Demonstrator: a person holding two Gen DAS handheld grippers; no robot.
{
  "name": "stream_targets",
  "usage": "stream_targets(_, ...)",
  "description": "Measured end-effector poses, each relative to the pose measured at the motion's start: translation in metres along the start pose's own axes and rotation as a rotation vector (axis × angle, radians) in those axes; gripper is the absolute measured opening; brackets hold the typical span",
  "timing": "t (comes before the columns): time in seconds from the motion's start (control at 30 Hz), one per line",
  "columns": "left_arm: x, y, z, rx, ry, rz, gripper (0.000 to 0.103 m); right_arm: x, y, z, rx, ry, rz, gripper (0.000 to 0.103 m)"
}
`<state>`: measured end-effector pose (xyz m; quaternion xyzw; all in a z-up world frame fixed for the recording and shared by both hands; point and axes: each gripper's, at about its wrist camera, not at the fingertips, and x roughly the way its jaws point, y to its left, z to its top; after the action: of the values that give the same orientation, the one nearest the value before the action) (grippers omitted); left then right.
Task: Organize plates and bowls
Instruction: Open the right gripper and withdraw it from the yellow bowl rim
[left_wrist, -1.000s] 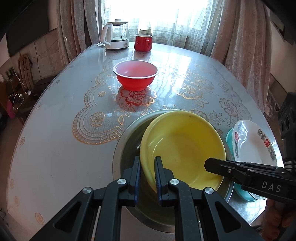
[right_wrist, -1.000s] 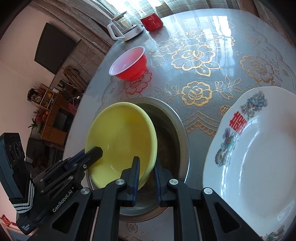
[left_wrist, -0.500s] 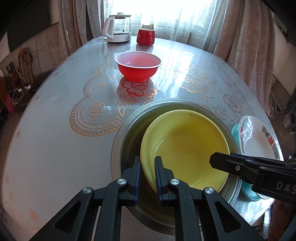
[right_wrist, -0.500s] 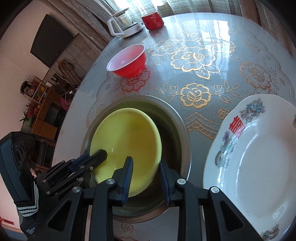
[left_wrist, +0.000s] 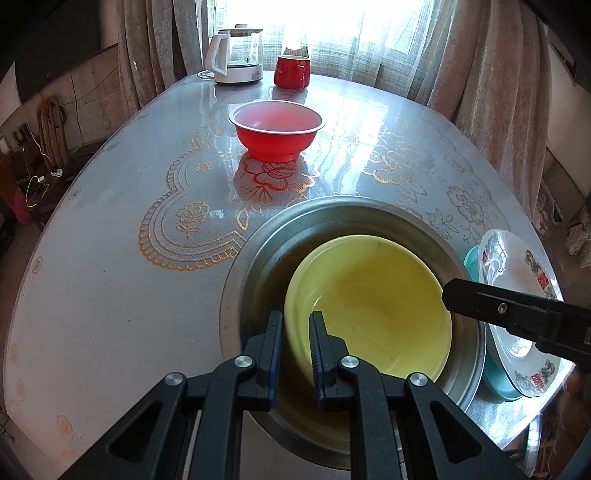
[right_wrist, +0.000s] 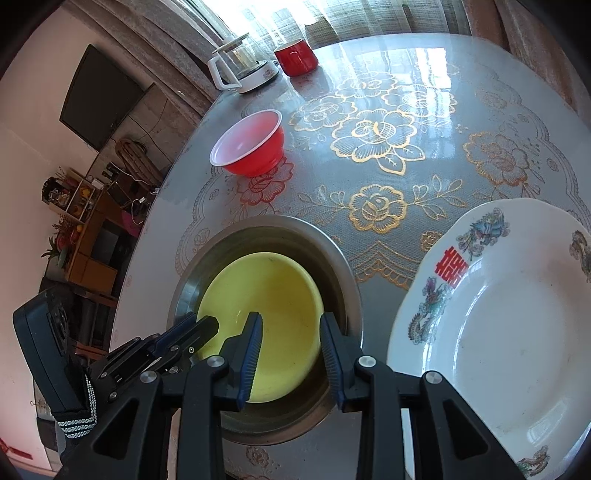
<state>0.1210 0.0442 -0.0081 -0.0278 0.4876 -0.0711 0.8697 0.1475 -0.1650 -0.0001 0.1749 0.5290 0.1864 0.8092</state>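
Note:
A yellow bowl (left_wrist: 376, 310) (right_wrist: 266, 295) lies inside a wide steel basin (left_wrist: 236, 295) (right_wrist: 332, 254) near the table's front edge. My left gripper (left_wrist: 296, 317) is shut on the bowl's near-left rim, and it shows from the side in the right wrist view (right_wrist: 199, 326). My right gripper (right_wrist: 291, 317) straddles the bowl's opposite rim. Its jaws are opening and the pads stand clear of the rim. One of its fingers (left_wrist: 480, 299) reaches in from the right in the left wrist view. A red bowl (left_wrist: 277, 136) (right_wrist: 255, 147) stands farther back.
A white patterned plate (left_wrist: 517, 266) (right_wrist: 498, 332) rests on a teal plate (left_wrist: 471, 262) right of the basin, at the table edge. A white kettle (left_wrist: 236, 55) (right_wrist: 243, 66) and a red mug (left_wrist: 291, 72) (right_wrist: 295, 57) stand at the far end by the curtains.
The yellow bowl has sunk from a tilt above the basin to lie inside it. The right gripper's jaws have parted from its rim. The left gripper stays shut on the rim.

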Motion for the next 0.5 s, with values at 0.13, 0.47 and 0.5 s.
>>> stream_targets(0.13, -0.001, 0.000, 0.000, -0.003, -0.006, 0.005, 0.015, 0.004, 0.000, -0.002, 0.003, 0.014, 0.005, 0.033)
stream_targets(0.47, -0.012, 0.001, 0.003, -0.001, -0.030, 0.016, 0.015, 0.009, 0.003, -0.001, -0.015, 0.020, 0.010, 0.033)
stream_targets(0.5, -0.014, 0.001, 0.004, -0.002, -0.033, 0.013, 0.015, 0.009, 0.003, -0.001, -0.014, 0.018, 0.008, 0.033)
